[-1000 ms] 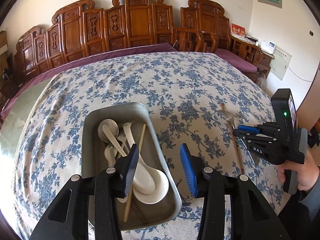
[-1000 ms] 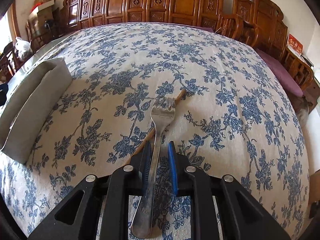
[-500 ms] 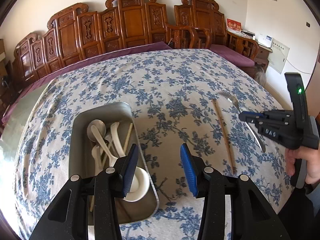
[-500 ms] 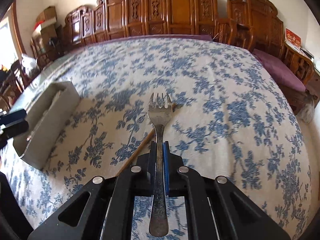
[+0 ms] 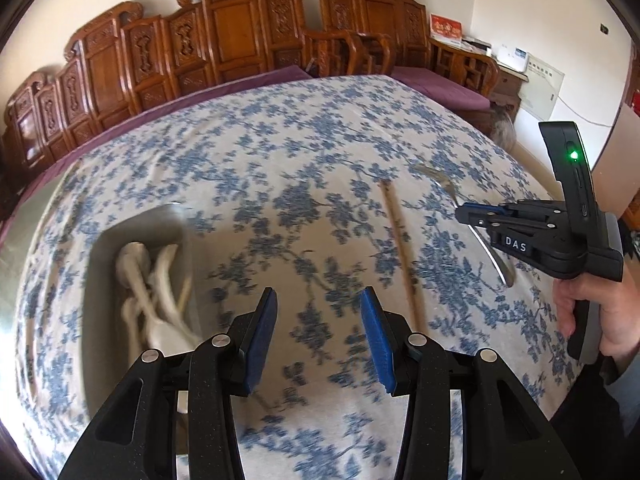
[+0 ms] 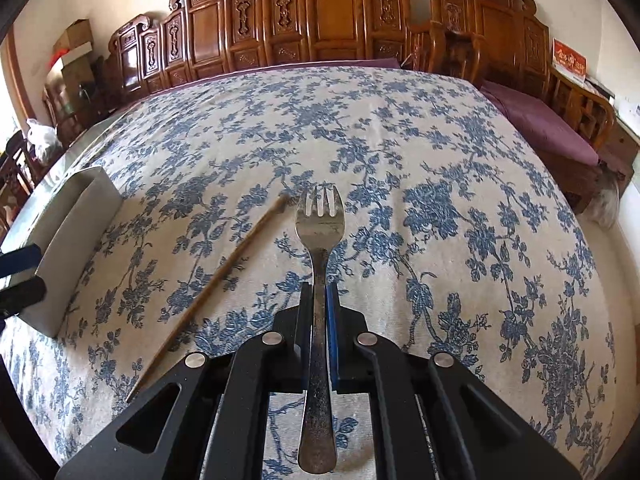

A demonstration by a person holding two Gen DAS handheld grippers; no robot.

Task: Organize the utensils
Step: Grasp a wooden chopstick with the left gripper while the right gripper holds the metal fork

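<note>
- Right gripper clamped on metal fork by its handle, tines forward, lifted above the floral-clothed desk.
- Left gripper gaping, holding nothing.
- Chopstick lies on the cloth.
- Metal tray with white spoons sits left.

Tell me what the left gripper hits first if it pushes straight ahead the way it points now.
Probably just the floral tablecloth. The open left gripper points between the metal tray and the lone chopstick, so neither seems in line, though blur makes depth uncertain.
</note>
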